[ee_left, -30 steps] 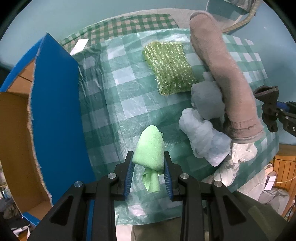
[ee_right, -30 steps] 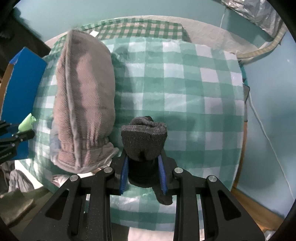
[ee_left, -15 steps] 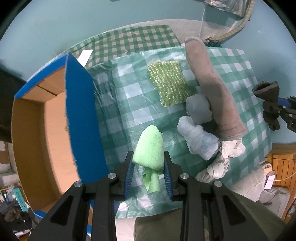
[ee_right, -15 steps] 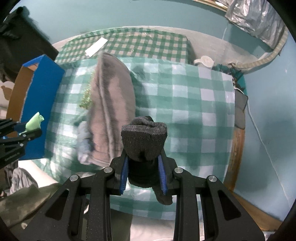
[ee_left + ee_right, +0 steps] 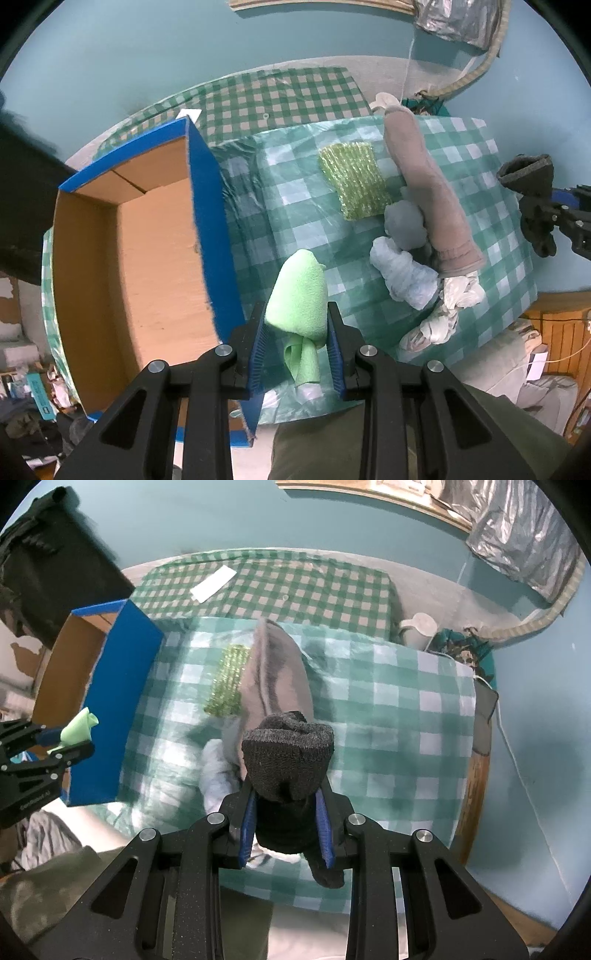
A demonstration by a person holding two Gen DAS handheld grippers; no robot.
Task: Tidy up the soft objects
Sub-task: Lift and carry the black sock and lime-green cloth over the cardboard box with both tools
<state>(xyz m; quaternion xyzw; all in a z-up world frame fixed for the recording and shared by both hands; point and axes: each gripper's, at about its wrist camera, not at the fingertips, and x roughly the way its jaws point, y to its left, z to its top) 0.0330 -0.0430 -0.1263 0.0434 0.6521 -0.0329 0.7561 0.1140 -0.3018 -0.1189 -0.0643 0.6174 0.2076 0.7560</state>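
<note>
Two grips are full: your left gripper [image 5: 296, 345] is clamped on a rolled light-green cloth [image 5: 298, 301], its blue pads [image 5: 258, 350] pressed against the roll's sides, and your right gripper [image 5: 286, 825] is closed on a dark grey sock [image 5: 288, 764] bunched between its fingers. Both bundles hang above the checked tablecloth [image 5: 295, 206], clear of it. How far each bundle reaches down behind the fingers you cannot see; the sock's tail drops below the pads and the green cloth's loose end trails toward the camera.

To your left sits the blue-sided cardboard box [image 5: 207, 221], open at the top with its brown floor showing; its near corner is cut off by the left gripper's body. On the cloth lie a long brown-grey sock [image 5: 428, 184], a green bubble-wrap sheet [image 5: 352, 184] just beside it, a grey wad [image 5: 404, 225] and a pale crumpled bag [image 5: 402, 273] touching the sock's cuff end, and white crumpled plastic [image 5: 450, 306] hanging over the table edge. In the right wrist view the held sock hides most of that pile, and the tabletop is blurred there.
</note>
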